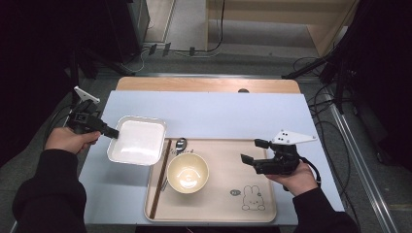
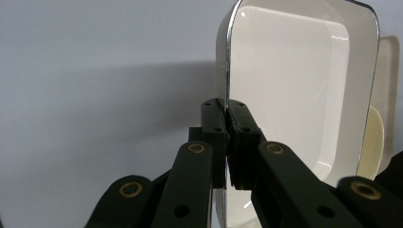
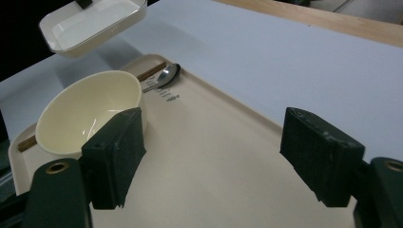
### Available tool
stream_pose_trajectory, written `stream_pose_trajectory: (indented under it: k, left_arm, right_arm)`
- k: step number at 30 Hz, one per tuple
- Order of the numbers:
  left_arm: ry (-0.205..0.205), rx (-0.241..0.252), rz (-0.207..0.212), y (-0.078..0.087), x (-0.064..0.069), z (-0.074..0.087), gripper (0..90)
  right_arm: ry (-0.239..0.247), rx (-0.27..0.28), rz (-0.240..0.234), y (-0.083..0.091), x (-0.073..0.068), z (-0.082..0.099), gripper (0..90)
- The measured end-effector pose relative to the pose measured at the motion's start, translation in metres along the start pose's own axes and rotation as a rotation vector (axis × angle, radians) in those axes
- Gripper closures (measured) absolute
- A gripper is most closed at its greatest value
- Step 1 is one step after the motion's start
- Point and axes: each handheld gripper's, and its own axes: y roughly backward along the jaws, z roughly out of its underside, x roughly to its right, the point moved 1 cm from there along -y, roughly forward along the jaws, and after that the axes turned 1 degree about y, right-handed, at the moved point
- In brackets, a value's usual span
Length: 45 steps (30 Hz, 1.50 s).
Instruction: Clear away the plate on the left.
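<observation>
My left gripper (image 1: pixel 112 132) is shut on the left rim of a white rectangular dish (image 1: pixel 138 140), holding it lifted above the table's left side. In the left gripper view the pads (image 2: pixel 227 124) pinch the dish's thin edge (image 2: pixel 227 71). A cream bowl (image 1: pixel 187 173) sits on the left part of a beige tray (image 1: pixel 228 170), with brown chopsticks (image 1: pixel 160 178) and a metal spoon (image 1: pixel 180 144) beside it. My right gripper (image 1: pixel 251 151) hovers open over the tray's right half, nothing between its jaws. In the right gripper view the bowl (image 3: pixel 88 111) lies ahead on the left and the spoon (image 3: pixel 166 74) beyond it.
The tray lies on a pale blue mat (image 1: pixel 218 114) over a wooden table (image 1: pixel 204 84). A rabbit drawing (image 1: pixel 252 198) marks the tray's near right corner. Cables and dark stands (image 1: pixel 320 63) crowd the floor beyond the table.
</observation>
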Motion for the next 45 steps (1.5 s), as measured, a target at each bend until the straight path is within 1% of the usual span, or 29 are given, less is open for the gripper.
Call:
stream_pose_trajectory:
  k: [1, 3, 5, 6, 7, 9, 10, 11, 12, 16, 17, 20, 23, 24, 25, 28, 30, 32, 34, 36, 40, 43, 44, 45]
  left_arm:
    - [-0.003, -0.010, 0.006, -0.001, 0.002, -0.002, 88.6]
    - [-0.007, -0.015, 0.004, -0.002, 0.006, -0.004, 88.6]
    - [-0.009, -0.016, 0.011, -0.003, 0.010, -0.007, 88.5]
    - [-0.007, -0.018, 0.014, -0.003, 0.013, -0.009, 88.6]
    - [-0.013, -0.022, 0.016, -0.003, 0.015, -0.011, 88.6]
    - [-0.015, -0.020, 0.017, -0.005, 0.021, -0.014, 88.6]
    - [-0.022, -0.023, 0.017, -0.005, 0.024, -0.016, 88.5]
    - [-0.016, -0.016, 0.012, -0.007, 0.027, -0.017, 88.6]
    - [-0.022, -0.014, 0.007, -0.008, 0.030, -0.019, 88.6]
    - [-0.021, -0.025, 0.003, -0.017, 0.039, -0.023, 88.7]
    - [-0.021, -0.024, 0.002, -0.019, 0.041, -0.025, 88.7]
    - [-0.026, -0.033, 0.001, -0.024, 0.047, -0.028, 88.6]
    - [-0.025, -0.034, 0.004, -0.028, 0.051, -0.031, 88.7]
    - [-0.027, -0.033, 0.000, -0.028, 0.052, -0.033, 88.6]
    - [-0.021, -0.032, 0.004, -0.030, 0.054, -0.034, 88.6]
    - [-0.025, -0.030, 0.015, -0.032, 0.058, -0.038, 88.6]
    - [-0.025, -0.025, 0.011, -0.033, 0.061, -0.040, 88.7]
    - [-0.026, -0.026, 0.017, -0.034, 0.066, -0.042, 88.5]
    - [-0.034, -0.020, 0.016, -0.035, 0.070, -0.043, 88.3]
    - [-0.047, -0.012, 0.005, -0.036, 0.073, -0.044, 88.5]
    - [-0.047, -0.018, 0.013, -0.041, 0.078, -0.046, 88.6]
    - [-0.052, -0.010, 0.016, -0.043, 0.083, -0.049, 88.6]
    - [-0.048, -0.005, 0.025, -0.044, 0.085, -0.049, 88.6]
    - [-0.053, -0.002, 0.026, -0.044, 0.087, -0.050, 88.6]
  right_arm:
    - [-0.002, -0.002, 0.003, 0.000, 0.000, -0.002, 24.4]
    - [-0.003, 0.005, 0.001, -0.002, 0.000, -0.007, 26.1]
    - [0.012, -0.006, -0.002, -0.004, -0.001, -0.011, 27.9]
    - [0.014, -0.010, -0.007, -0.006, -0.003, -0.013, 29.4]
    - [0.014, -0.010, -0.014, -0.008, -0.003, -0.014, 30.0]
    - [0.012, -0.020, -0.016, -0.012, -0.005, -0.017, 31.3]
    - [0.017, -0.021, -0.024, -0.015, -0.005, -0.018, 32.1]
    - [0.019, -0.024, -0.027, -0.017, -0.006, -0.019, 32.7]
    - [0.021, -0.031, -0.025, -0.019, -0.007, -0.021, 33.0]
    - [0.015, -0.040, -0.018, -0.027, -0.012, -0.028, 34.8]
    - [0.021, -0.044, -0.013, -0.028, -0.012, -0.030, 35.5]
    - [0.008, -0.051, -0.004, -0.033, -0.014, -0.037, 38.1]
    - [-0.014, -0.066, -0.005, -0.040, -0.016, -0.044, 39.9]
    - [-0.014, -0.067, -0.004, -0.042, -0.016, -0.046, 40.0]
    - [-0.015, -0.069, -0.004, -0.045, -0.016, -0.048, 40.5]
    - [-0.021, -0.075, -0.004, -0.054, -0.017, -0.055, 41.2]
    - [-0.029, -0.082, -0.007, -0.060, -0.019, -0.059, 41.3]
    - [-0.025, -0.086, -0.009, -0.066, -0.020, -0.062, 41.4]
    - [-0.034, -0.090, -0.011, -0.072, -0.022, -0.065, 41.7]
    - [-0.034, -0.093, -0.007, -0.077, -0.024, -0.067, 42.4]
    - [-0.034, -0.099, 0.000, -0.088, -0.027, -0.070, 42.8]
    - [-0.042, -0.111, 0.000, -0.098, -0.030, -0.072, 43.9]
    - [-0.047, -0.115, 0.000, -0.100, -0.030, -0.073, 43.9]
    - [-0.046, -0.110, 0.000, -0.103, -0.031, -0.073, 43.8]
